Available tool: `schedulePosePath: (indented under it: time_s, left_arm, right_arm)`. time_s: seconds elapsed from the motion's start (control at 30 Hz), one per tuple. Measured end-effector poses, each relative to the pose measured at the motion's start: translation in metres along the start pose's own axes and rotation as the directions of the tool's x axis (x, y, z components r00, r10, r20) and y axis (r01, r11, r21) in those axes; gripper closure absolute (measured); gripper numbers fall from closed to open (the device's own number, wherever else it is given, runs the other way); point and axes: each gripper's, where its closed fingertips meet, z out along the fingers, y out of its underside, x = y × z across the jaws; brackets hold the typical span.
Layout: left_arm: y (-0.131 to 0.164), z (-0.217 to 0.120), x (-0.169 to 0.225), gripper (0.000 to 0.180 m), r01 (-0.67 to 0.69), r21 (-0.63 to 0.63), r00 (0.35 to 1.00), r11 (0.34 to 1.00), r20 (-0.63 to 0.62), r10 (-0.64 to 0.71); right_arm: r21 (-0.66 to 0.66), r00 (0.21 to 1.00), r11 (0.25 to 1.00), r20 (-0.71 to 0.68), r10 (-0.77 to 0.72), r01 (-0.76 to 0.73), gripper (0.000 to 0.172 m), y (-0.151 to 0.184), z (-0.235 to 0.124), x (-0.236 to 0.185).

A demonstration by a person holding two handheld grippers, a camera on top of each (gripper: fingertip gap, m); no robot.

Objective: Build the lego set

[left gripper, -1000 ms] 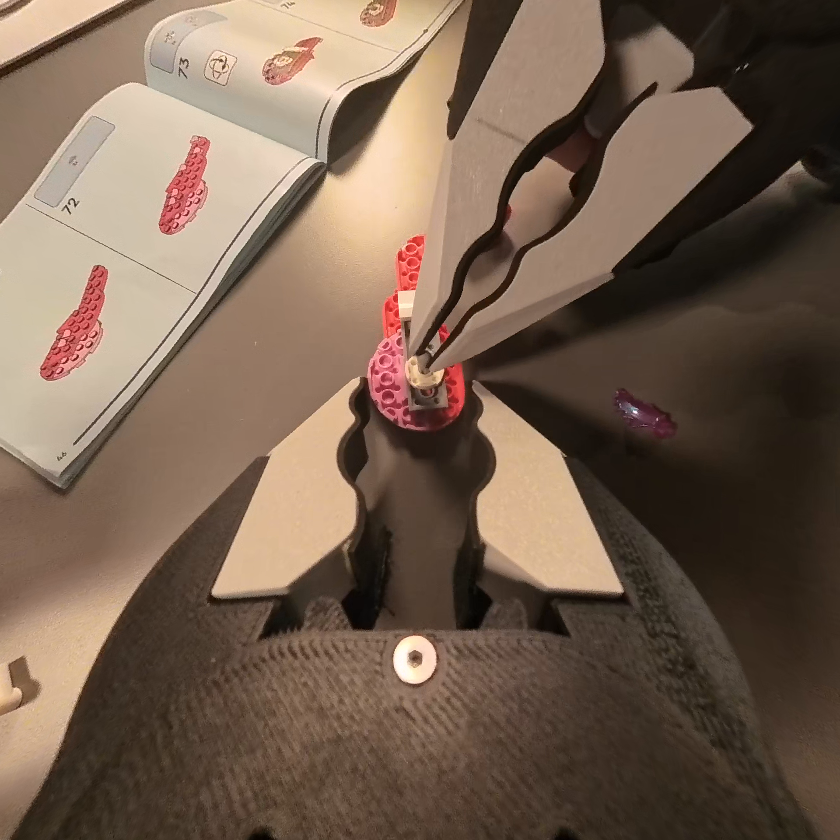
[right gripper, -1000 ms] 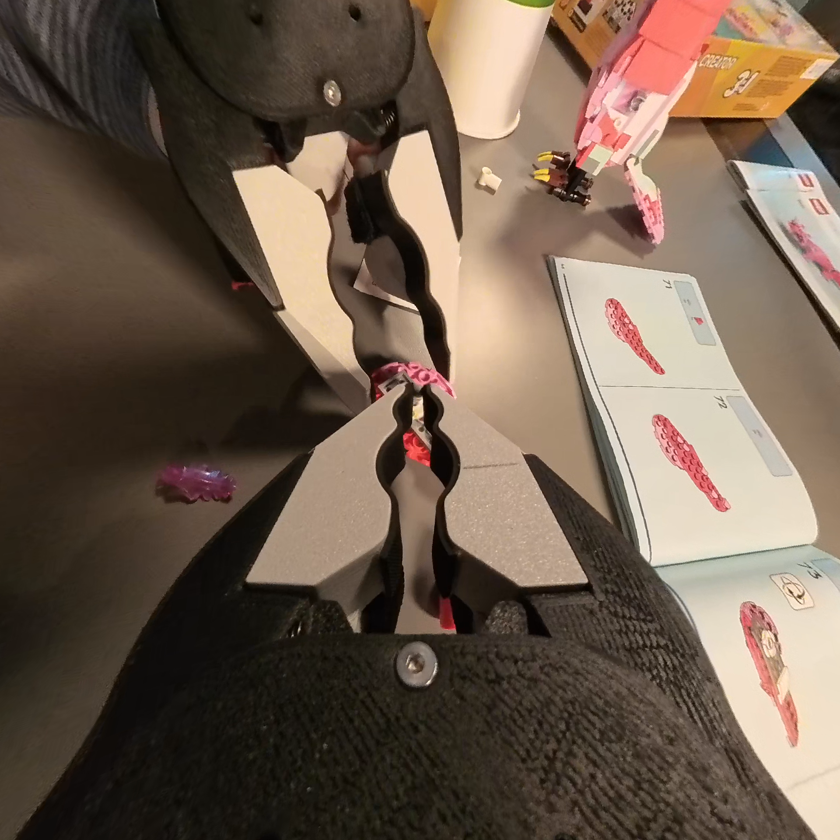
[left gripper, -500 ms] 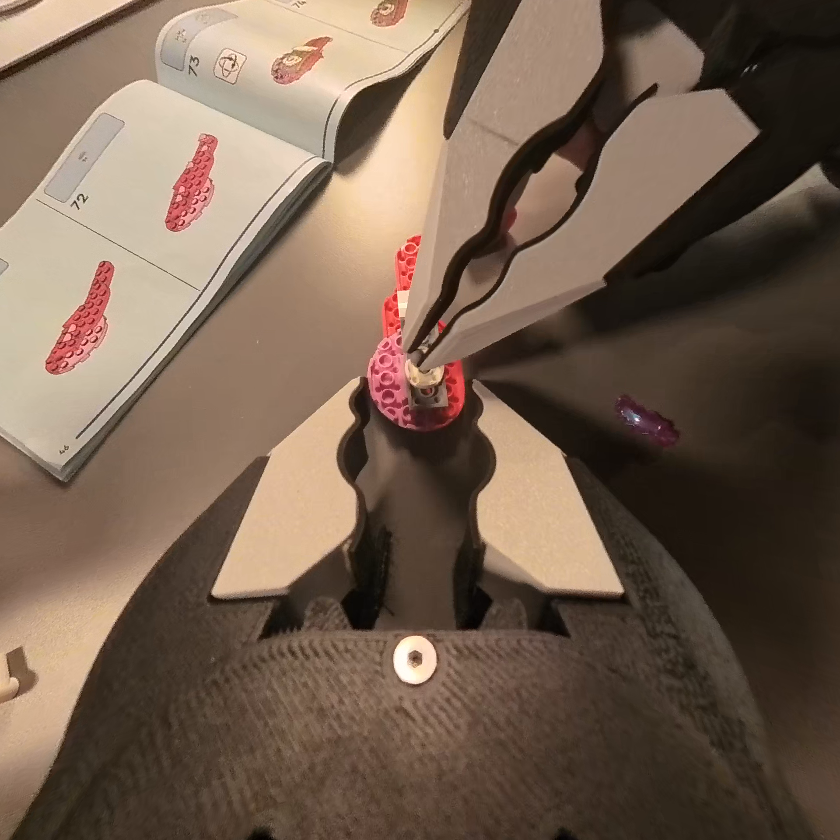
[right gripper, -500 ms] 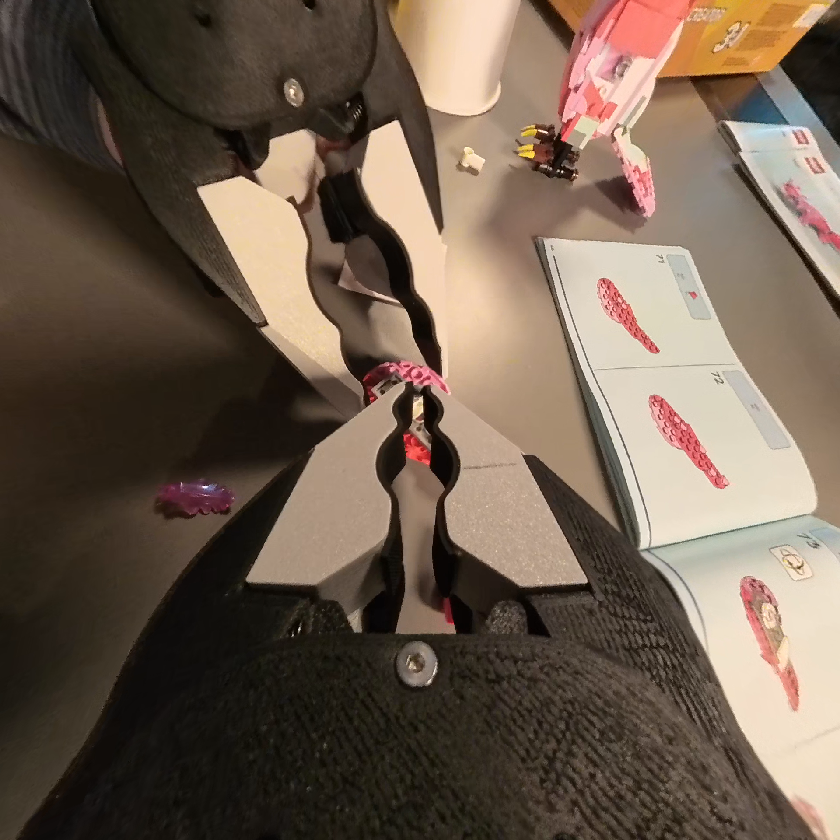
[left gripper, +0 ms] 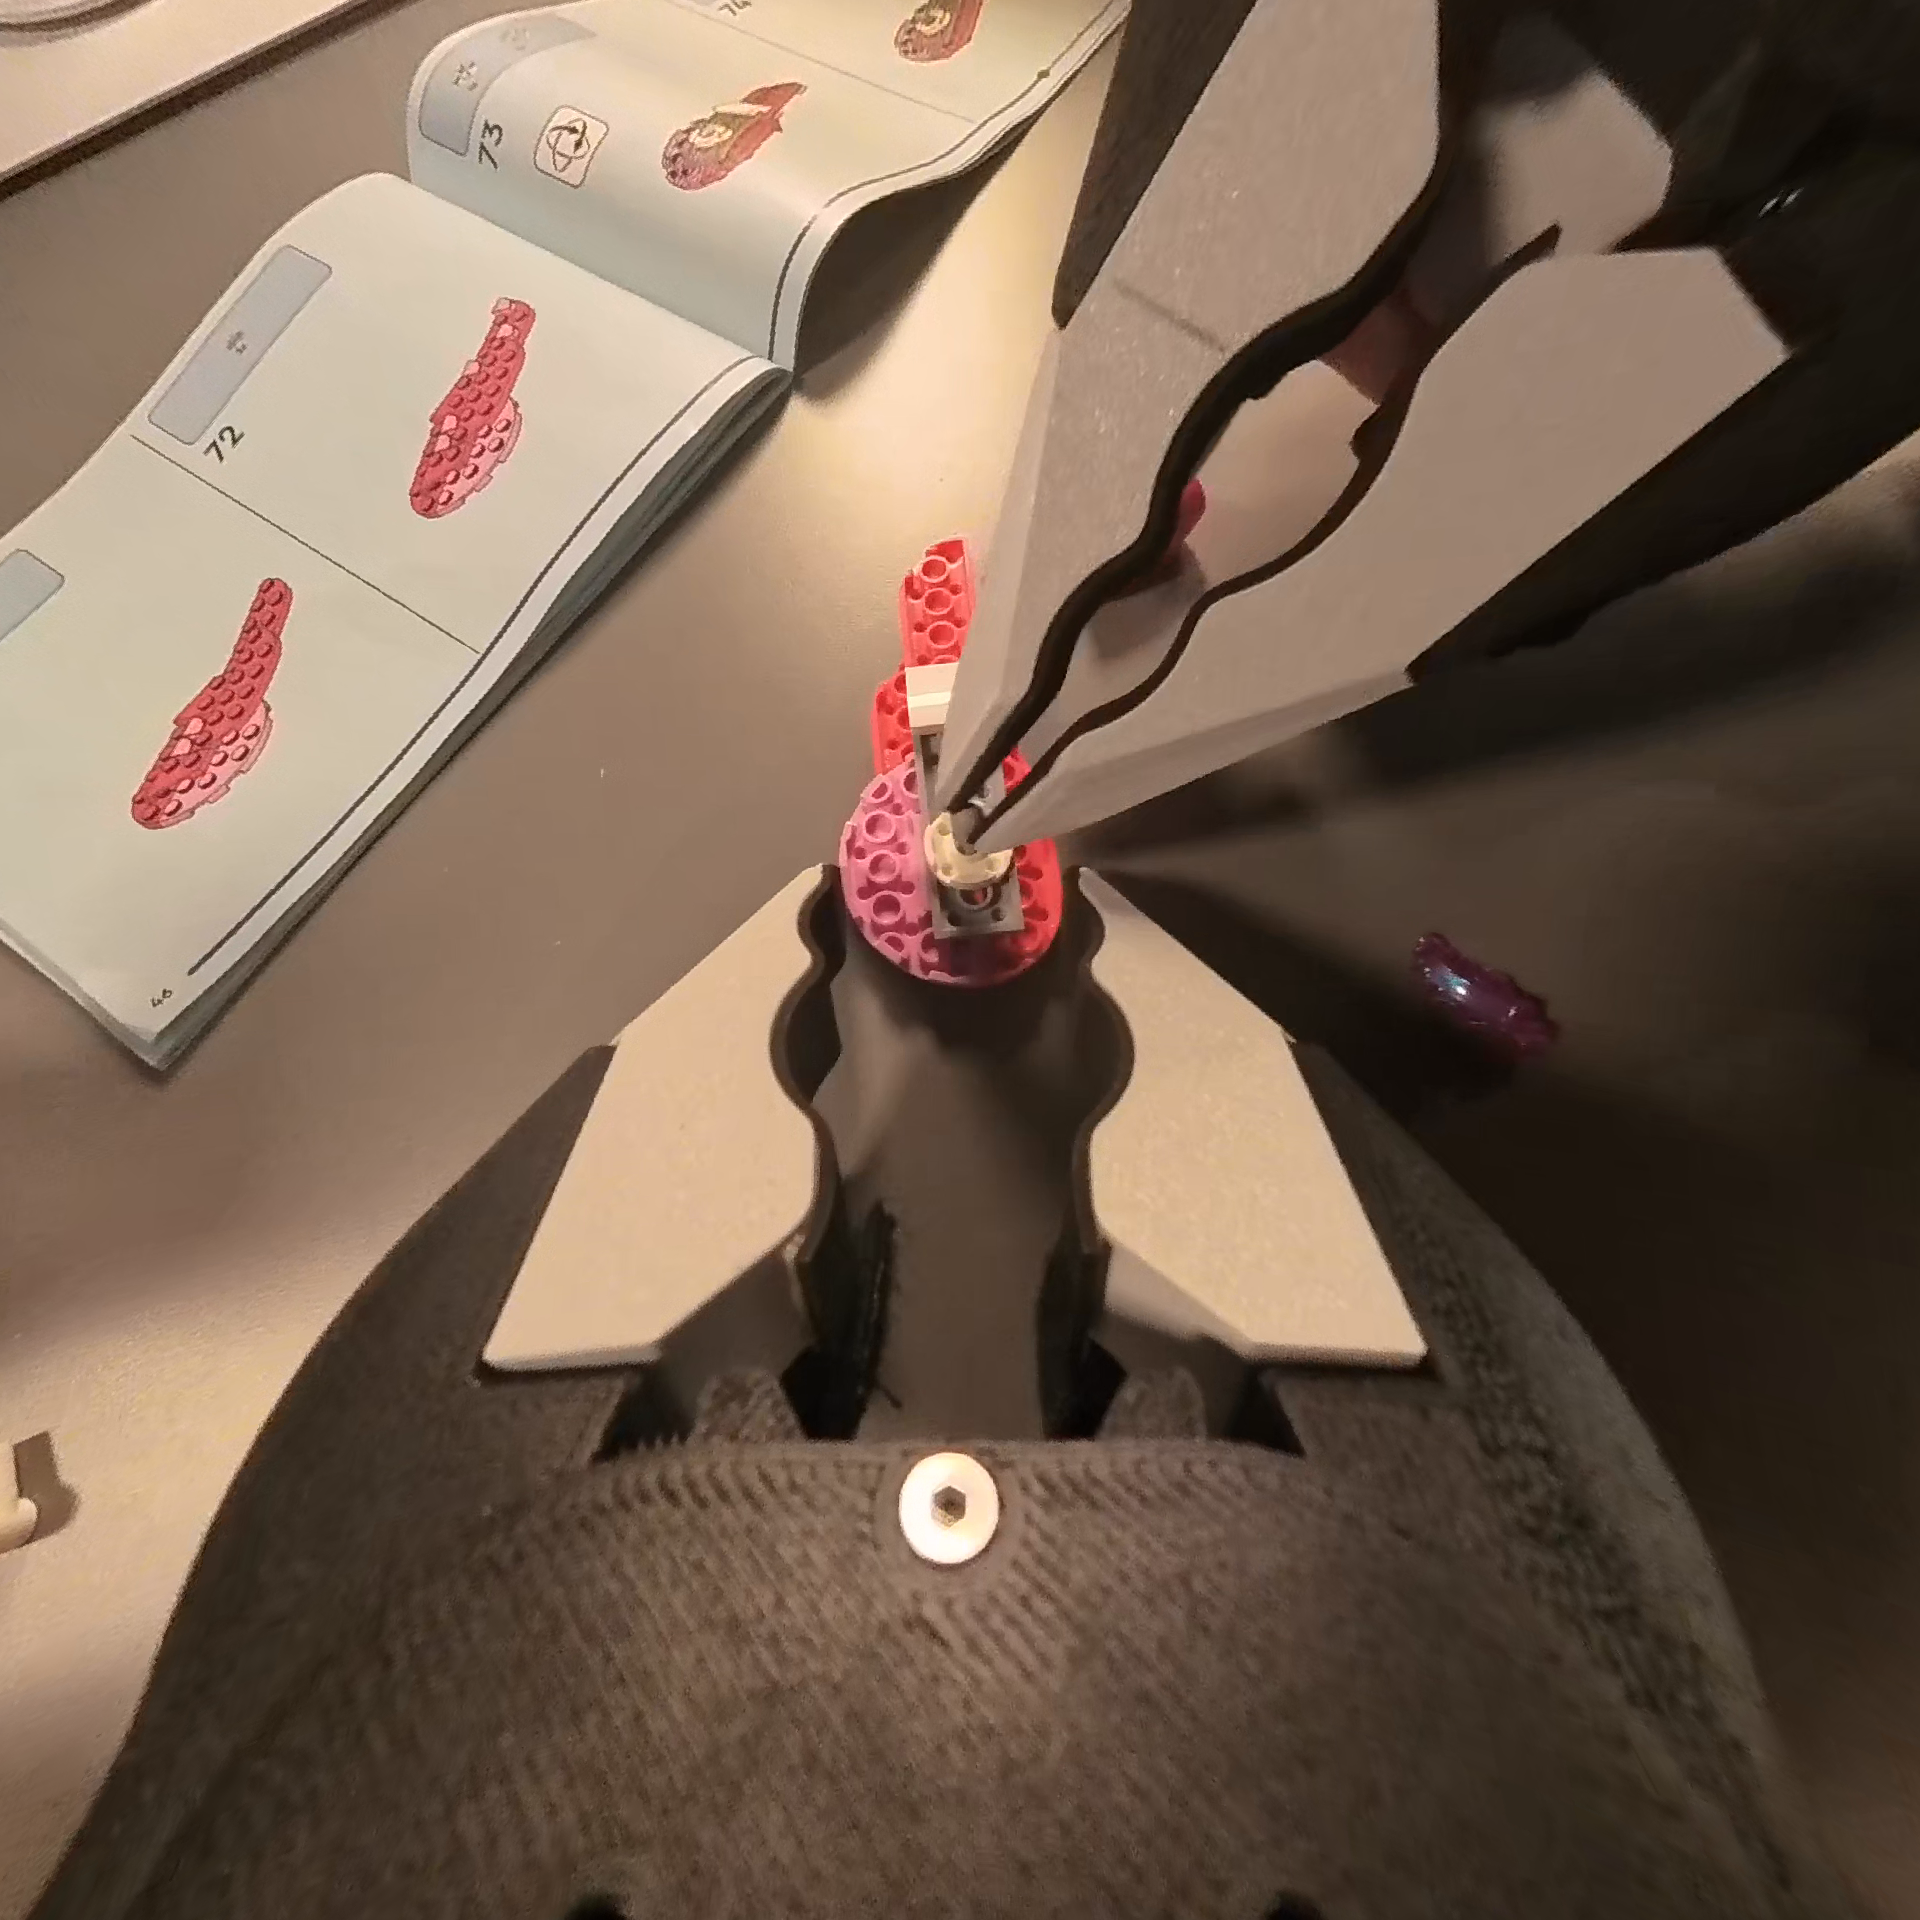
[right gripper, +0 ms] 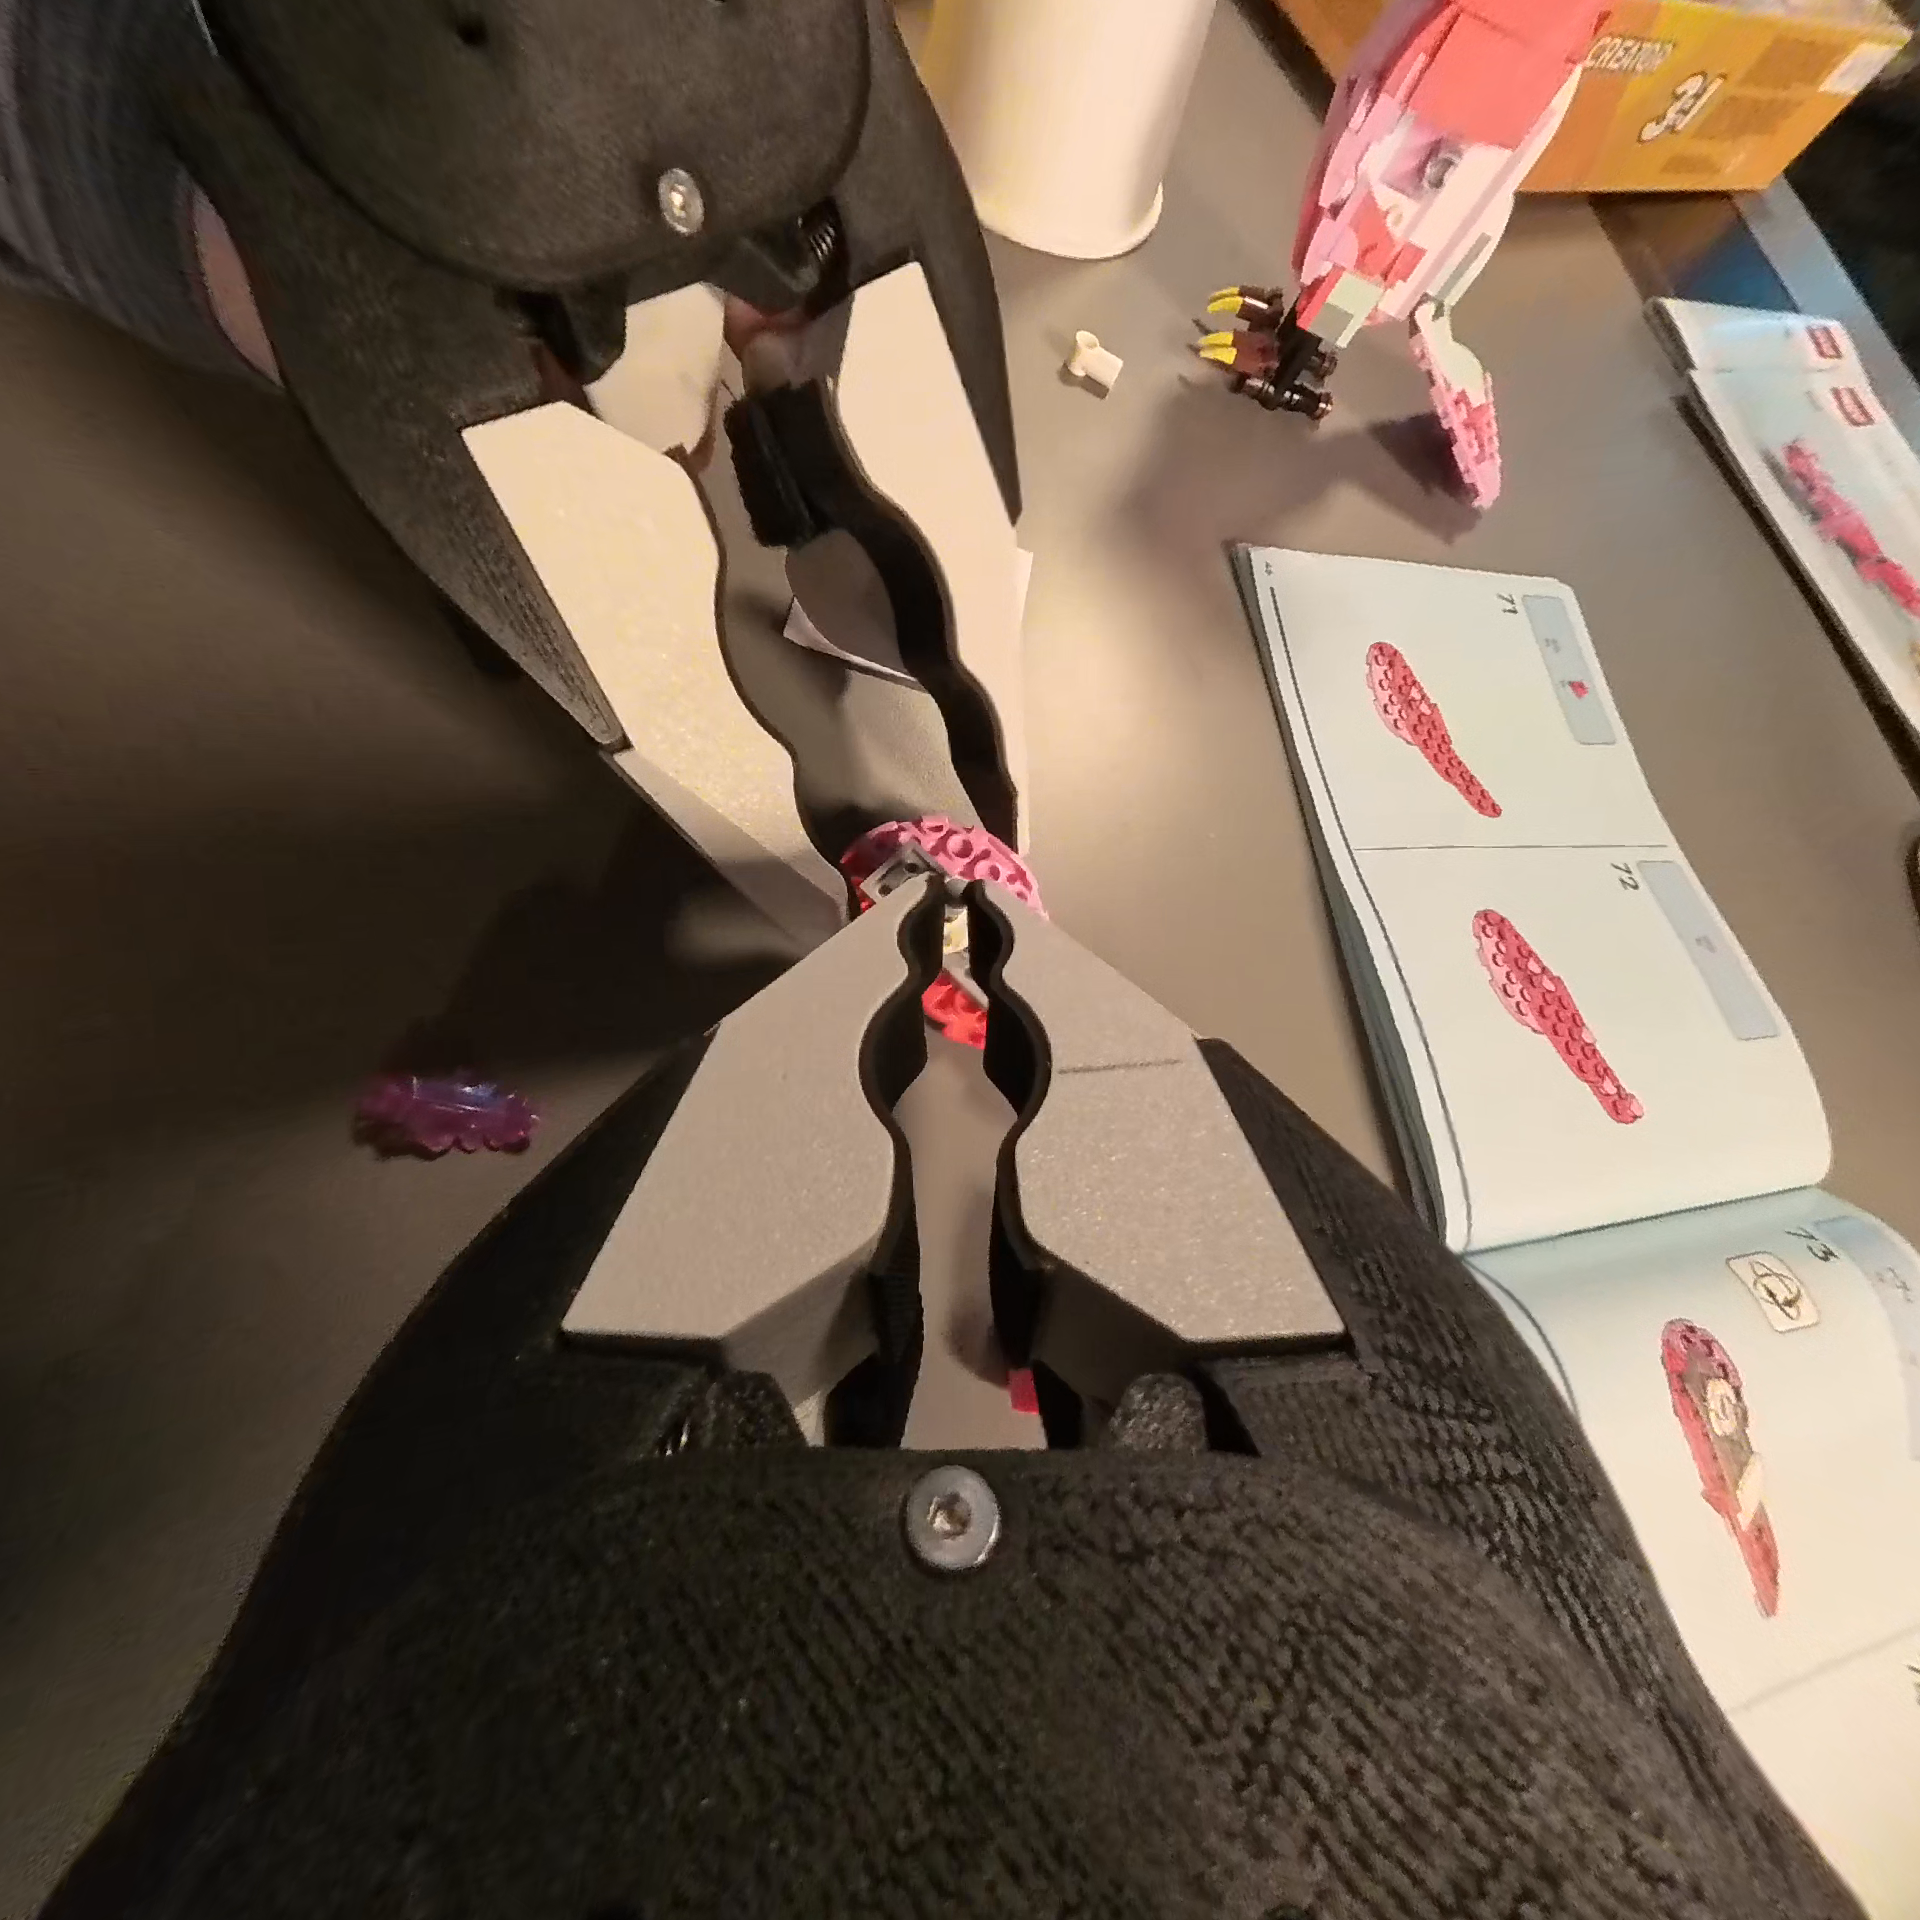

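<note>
The left gripper (left gripper: 951,925) squeezes a pink and red brick piece (left gripper: 914,894) by its sides; the right gripper (right gripper: 951,899) is pinched on a small cream peg (left gripper: 961,847) standing on that piece; a purple bit (left gripper: 1481,997) lies near; an open booklet (left gripper: 343,540) lies farther off on the table (left gripper: 644,810).

Two close, downward wrist views face each other, sharing booklet (left gripper: 343,540)

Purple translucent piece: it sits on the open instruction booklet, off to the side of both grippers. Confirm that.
Not on the booklet. The purple translucent piece lies on the bare dark table, on the opposite side of the grippers from the open instruction booklet. It is indeed off to the side of both grippers. The right wrist view shows it.
</note>
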Motion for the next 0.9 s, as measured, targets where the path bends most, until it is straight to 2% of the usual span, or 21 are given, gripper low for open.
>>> schedulePosePath:
  time_s: [0.43, 0.53, 0.6, 0.67, 0.73, 0.83, 0.9]
  left_arm:
    - [0.0, -0.001, -0.001, 0.139, -0.011, 0.003, 1.0, 1.0, -0.004, 0.011]
    - [0.001, -0.002, -0.004, 0.139, -0.008, 0.001, 1.0, 1.0, -0.005, 0.008]
    - [0.001, -0.004, -0.009, 0.14, 0.012, 0.009, 1.0, 1.0, -0.003, -0.012]
    - [-0.002, -0.009, -0.013, 0.14, 0.054, 0.035, 0.998, 0.998, -0.017, -0.054]
    - [-0.005, -0.013, -0.017, 0.14, 0.089, 0.059, 0.996, 0.994, -0.031, -0.087]
    - [-0.008, -0.018, -0.018, 0.14, 0.133, 0.084, 0.989, 0.988, -0.073, -0.127]
    - [-0.01, -0.02, -0.016, 0.14, 0.154, 0.095, 0.984, 0.984, -0.104, -0.144]
  right_arm:
    - [0.03, 1.0, 1.0, -0.017, 0.001, 0.0, 0.164, -0.001, 0.0, 0.004]
    - [0.072, 0.998, 0.995, -0.023, -0.063, 0.064, 0.145, -0.006, -0.005, 0.004]
    - [0.086, 0.981, 0.978, -0.049, -0.188, 0.191, 0.129, -0.007, -0.008, 0.001]
    - [0.046, 0.927, 0.932, -0.127, -0.352, 0.36, 0.114, -0.005, -0.004, 0.002]
    - [-0.025, 0.821, 0.848, -0.235, -0.52, 0.529, 0.104, -0.007, 0.001, 0.005]
    - [-0.112, 0.649, 0.715, -0.344, -0.679, 0.69, 0.108, -0.014, 0.004, 0.007]
    - [-0.157, 0.598, 0.681, -0.366, -0.713, 0.715, 0.112, -0.014, 0.006, 0.01]
